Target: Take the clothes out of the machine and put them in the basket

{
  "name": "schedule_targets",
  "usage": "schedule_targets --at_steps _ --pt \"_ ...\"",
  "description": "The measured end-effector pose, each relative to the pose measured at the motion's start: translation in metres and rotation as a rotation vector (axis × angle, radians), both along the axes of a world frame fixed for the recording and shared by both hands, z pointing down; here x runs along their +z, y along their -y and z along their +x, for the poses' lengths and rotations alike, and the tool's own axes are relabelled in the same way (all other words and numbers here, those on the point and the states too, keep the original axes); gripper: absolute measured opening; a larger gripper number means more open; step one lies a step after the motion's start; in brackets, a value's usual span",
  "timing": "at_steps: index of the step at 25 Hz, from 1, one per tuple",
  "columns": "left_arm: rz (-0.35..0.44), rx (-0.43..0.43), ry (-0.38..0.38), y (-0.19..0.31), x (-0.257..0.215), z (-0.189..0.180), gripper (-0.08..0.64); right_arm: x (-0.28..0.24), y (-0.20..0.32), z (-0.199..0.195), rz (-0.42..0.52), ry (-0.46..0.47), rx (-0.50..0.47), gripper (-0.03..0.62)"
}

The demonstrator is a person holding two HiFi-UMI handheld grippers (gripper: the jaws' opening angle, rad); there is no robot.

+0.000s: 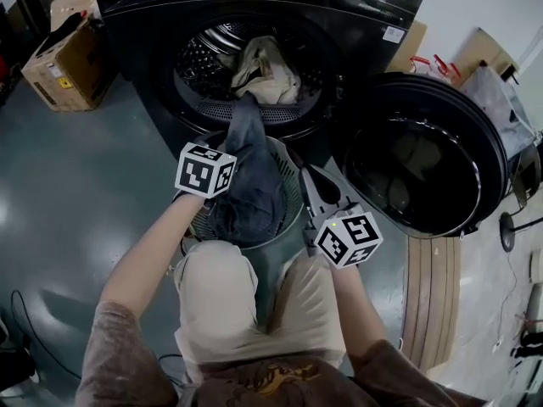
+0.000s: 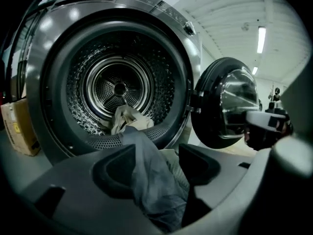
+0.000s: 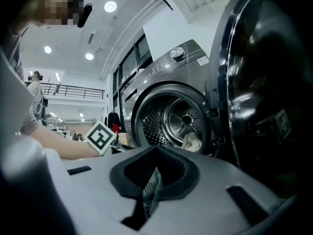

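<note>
Most of the basket (image 1: 293,176) is hidden under a blue-grey garment (image 1: 250,172) and my knee (image 1: 216,287); its floor cannot be seen. That garment trails from the drum (image 1: 204,66) lip down into the basket, passing between the jaws of my left gripper (image 2: 159,156), which stand apart. My right gripper (image 3: 155,173) is clamped on the basket's slatted rim. A beige garment (image 1: 265,70) lies in the drum.
</note>
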State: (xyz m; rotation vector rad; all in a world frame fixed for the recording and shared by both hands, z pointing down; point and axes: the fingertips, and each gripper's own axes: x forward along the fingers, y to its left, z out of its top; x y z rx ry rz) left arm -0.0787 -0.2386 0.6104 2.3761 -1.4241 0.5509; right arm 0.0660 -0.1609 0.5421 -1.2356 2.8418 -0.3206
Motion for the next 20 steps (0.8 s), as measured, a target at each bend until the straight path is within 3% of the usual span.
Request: schedule_targets --at_steps 9,15,19,20 --pt "-0.005 -0.085 0.09 0.108 0.042 -0.01 0.296 0.003 0.0 0.008 -0.015 -0.028 0.039 -0.003" --pt "-0.052 -0.145 0.149 0.133 0.072 -0.018 0.287 0.007 0.003 0.015 -0.027 -0.043 0.064 -0.003" --pt "-0.051 -0.192 0.132 0.133 0.072 -0.028 0.155 0.01 0.005 0.02 -0.031 -0.047 0.073 -0.003" --pt "-0.063 -0.19 0.105 0.13 0.07 -0.029 0.068 0.011 0.006 0.021 -0.032 -0.048 0.074 -0.003"
